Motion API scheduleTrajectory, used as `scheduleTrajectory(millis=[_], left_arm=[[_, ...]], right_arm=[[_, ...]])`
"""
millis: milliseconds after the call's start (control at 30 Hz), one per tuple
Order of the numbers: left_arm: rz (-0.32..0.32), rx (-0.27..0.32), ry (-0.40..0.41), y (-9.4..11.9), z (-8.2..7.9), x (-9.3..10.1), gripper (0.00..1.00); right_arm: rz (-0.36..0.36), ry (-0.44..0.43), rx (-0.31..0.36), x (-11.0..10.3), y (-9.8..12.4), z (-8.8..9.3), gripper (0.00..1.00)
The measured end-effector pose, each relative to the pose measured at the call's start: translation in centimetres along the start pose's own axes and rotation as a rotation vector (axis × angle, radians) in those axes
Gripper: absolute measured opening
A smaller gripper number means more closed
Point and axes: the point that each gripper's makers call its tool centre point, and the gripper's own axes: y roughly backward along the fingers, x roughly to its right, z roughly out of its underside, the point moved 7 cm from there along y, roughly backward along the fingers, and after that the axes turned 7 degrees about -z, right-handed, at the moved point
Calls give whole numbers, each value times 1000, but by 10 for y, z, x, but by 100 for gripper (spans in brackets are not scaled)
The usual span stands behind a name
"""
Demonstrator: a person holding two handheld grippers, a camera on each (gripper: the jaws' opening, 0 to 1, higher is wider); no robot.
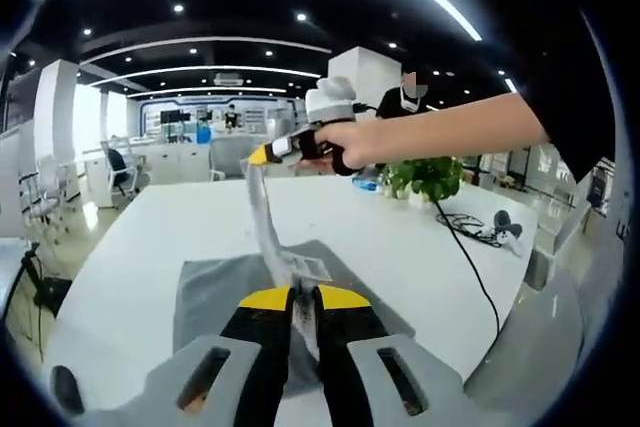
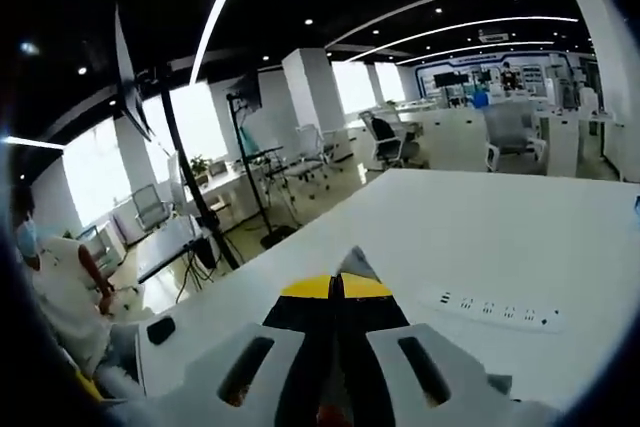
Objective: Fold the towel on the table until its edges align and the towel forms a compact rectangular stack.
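Observation:
The grey towel [image 1: 215, 292] lies partly spread on the white table [image 1: 130, 247]. In the left gripper view my left gripper [image 1: 303, 299] is shut on the towel's near edge. From there a taut strip of cloth rises to my right gripper [image 1: 262, 154], which a hand [image 1: 335, 142] holds high above the table, shut on the towel's other corner. In the right gripper view the right gripper [image 2: 337, 285] has its yellow tips closed, with a small grey point of towel [image 2: 356, 261] poking out between them.
A potted plant [image 1: 430, 177] and a black cable [image 1: 470, 232] sit at the table's right. A white power strip [image 2: 495, 309] lies on the table. A black tripod stand [image 2: 200, 202] and a seated person [image 2: 60, 292] are beyond the table edge.

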Motion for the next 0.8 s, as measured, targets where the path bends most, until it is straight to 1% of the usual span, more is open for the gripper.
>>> scheduleTrajectory(millis=[133,200,267,300,433,633,800], left_arm=[[-2,-19,15,-1,8,-8,9],[3,-21,9,-1,12,-10,9],[3,-29,9,-2,14,-13,9],[3,-39,13,-3,17,-15,9],[-9,-52,32,-2,24,-22,9],[-49,-65,103,2,35,-41,9],[-82,-72,154,3,43,-50,8]], right_arm=[[3,-13,-18,-2,-13,10,0],[9,-32,-20,-4,-20,15,0],[6,-29,-19,-6,-26,18,0],[8,-26,-30,-8,-31,23,0],[5,-43,-36,-7,-41,28,0],[-10,-57,-50,-12,-61,38,0],[-15,-71,-57,-17,-75,46,0]])
